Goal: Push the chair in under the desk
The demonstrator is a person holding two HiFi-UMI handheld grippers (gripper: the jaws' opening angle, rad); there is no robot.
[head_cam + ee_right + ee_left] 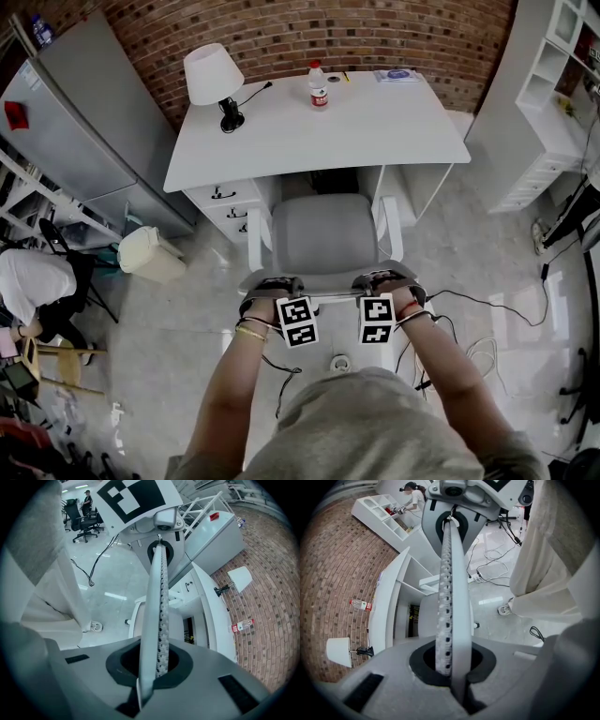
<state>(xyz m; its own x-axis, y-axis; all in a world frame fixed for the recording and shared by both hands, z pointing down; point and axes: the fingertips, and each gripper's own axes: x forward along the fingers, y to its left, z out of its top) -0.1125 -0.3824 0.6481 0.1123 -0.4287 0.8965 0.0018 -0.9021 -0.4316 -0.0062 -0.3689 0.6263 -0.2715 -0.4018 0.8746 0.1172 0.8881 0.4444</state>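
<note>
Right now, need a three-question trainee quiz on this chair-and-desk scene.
1. True or false: the chair is already fully under the desk.
2. What are the left gripper and right gripper shut on? A) a drawer handle B) the backrest C) an armrest
3. In the head view, which item stands on the desk left of the water bottle?
Key: 1 false; 2 B; 3 table lamp.

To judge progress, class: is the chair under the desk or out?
Out: nearly all of the chair seat shows in front of the desk.
</note>
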